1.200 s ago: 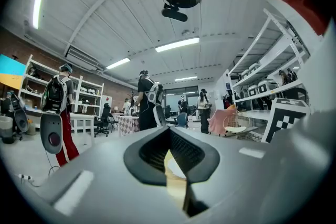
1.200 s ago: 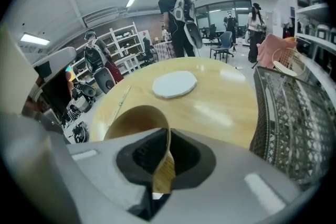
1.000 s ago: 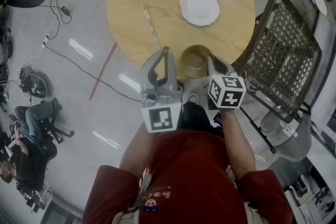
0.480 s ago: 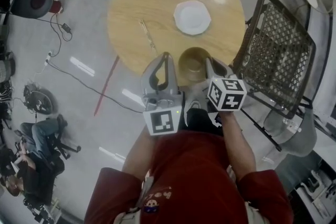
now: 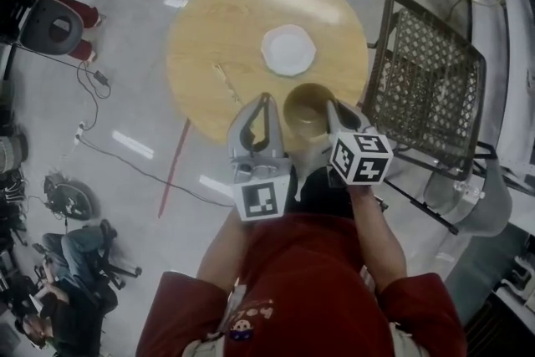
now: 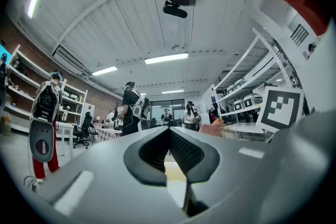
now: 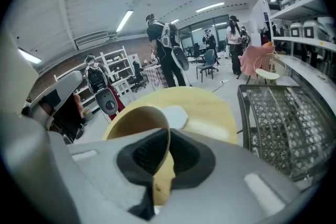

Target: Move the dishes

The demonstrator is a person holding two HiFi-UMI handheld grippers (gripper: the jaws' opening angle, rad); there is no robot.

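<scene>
Round wooden table (image 5: 209, 21): top largely bare, open to approach across left and far portions.
White plate (image 5: 288, 49): near centre, flat, low obstruction.
Thin stick-like item (image 5: 224, 82): left of plate, apart from it, lying flat.
Tan bowl (image 5: 308, 109): over near edge, rim pinched in right gripper (image 5: 332, 114), short of plate.
Left gripper (image 5: 266, 101): beside bowl, jaws together, empty.
Wire-mesh chair (image 5: 426, 88): just beside table's right side, closing off that flank.
Floor left of table: open, crossed by loose cable (image 5: 125, 142) and red strip (image 5: 173, 167).
</scene>
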